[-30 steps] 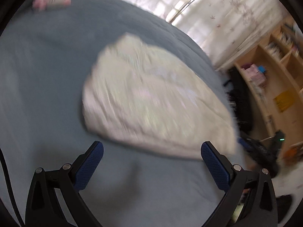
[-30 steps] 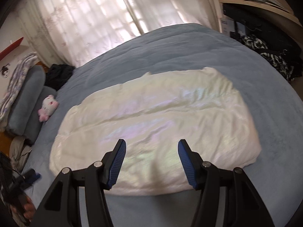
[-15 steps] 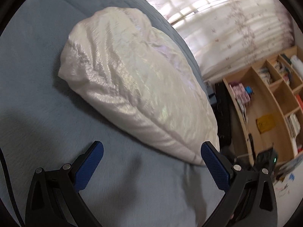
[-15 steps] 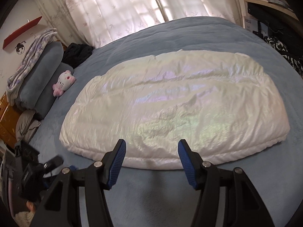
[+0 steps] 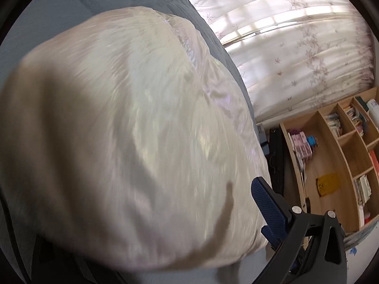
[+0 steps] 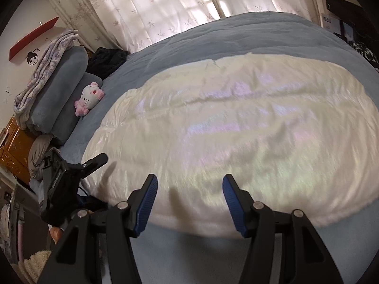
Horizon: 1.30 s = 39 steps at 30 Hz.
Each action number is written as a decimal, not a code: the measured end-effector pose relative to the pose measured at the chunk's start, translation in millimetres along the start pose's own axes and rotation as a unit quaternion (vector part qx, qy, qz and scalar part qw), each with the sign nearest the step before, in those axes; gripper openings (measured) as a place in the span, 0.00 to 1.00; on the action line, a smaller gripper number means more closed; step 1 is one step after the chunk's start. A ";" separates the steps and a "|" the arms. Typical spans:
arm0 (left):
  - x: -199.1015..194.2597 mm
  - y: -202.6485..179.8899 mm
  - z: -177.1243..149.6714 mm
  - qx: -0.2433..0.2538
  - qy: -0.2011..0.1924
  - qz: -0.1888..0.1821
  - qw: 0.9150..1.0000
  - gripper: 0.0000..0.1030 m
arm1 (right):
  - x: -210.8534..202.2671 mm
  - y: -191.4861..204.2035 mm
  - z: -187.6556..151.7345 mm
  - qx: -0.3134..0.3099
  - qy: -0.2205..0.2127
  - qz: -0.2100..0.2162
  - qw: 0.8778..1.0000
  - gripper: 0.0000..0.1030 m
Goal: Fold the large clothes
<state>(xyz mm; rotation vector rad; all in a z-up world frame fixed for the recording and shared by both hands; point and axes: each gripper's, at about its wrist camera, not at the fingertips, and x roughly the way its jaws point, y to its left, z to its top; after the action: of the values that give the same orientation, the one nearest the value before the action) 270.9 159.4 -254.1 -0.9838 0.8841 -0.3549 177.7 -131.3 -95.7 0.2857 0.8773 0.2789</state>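
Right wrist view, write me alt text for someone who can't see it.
A puffy, pearly white quilted garment lies spread on a grey-blue bed, with the right gripper open above its near edge. A pink-and-white plush cat lies beside grey pillows at left.

Both wrist views look down at the white garment (image 6: pixel 236 127) (left far closer) from opposite ends.

A puffy cream-white padded garment with a pearly sheen (image 6: pixel 236 127) lies spread across the grey-blue bed cover (image 6: pixel 236 35), the right gripper (image 6: pixel 189 201) poised at its near edge with blue-padded jaws apart (nothing between them), the black left gripper (image 6: pixel 94 163) at its left corner.
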 end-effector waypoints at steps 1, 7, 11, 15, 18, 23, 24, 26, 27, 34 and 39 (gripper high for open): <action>2.6 0.1 4.0 -0.006 -0.001 -0.002 1.000 0.99 | 3.0 1.9 6.4 -0.004 -0.006 -0.002 1.000 0.55; 14.8 -4.9 22.8 -0.017 -0.021 0.004 1.000 0.99 | 25.2 7.8 56.4 -0.024 -0.057 -0.065 0.996 0.39; 17.9 -14.3 25.2 0.002 -0.039 0.029 0.999 0.94 | 51.4 1.9 92.0 -0.018 -0.082 -0.118 0.989 0.14; 23.8 -28.6 23.7 0.043 -0.056 0.065 0.995 0.85 | 90.4 -9.6 113.4 -0.009 -0.085 -0.151 0.985 0.13; 27.9 -38.6 22.3 0.070 -0.064 0.073 0.993 0.83 | 124.5 -18.9 113.6 -0.014 -0.065 -0.174 0.982 0.14; 34.2 -54.5 21.8 0.106 -0.075 0.078 0.988 0.83 | 155.3 -22.8 101.1 -0.035 -0.056 -0.198 0.978 0.13; 36.9 -57.2 23.0 0.110 -0.073 0.080 0.988 0.83 | 157.7 -23.9 99.2 -0.036 -0.057 -0.198 0.978 0.13; 38.5 -58.0 27.4 0.109 -0.064 0.076 0.989 0.83 | 159.1 -28.1 98.9 -0.031 -0.055 -0.190 0.980 0.13; 37.4 -57.4 30.5 0.106 -0.059 0.073 0.990 0.83 | 159.4 -31.0 99.0 -0.028 -0.055 -0.184 0.981 0.13; 41.6 -53.1 45.8 0.094 -0.035 0.061 0.993 0.83 | 160.2 -36.6 96.3 -0.021 -0.061 -0.169 0.983 0.13; 32.8 -47.1 69.2 0.068 -0.045 0.051 0.995 0.83 | 160.9 -39.0 96.8 -0.015 -0.063 -0.162 0.985 0.13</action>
<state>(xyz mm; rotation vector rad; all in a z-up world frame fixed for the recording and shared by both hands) 350.6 153.2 -213.0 -0.8194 0.8149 -0.2785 356.2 -123.2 -165.3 0.1271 0.7792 -0.0282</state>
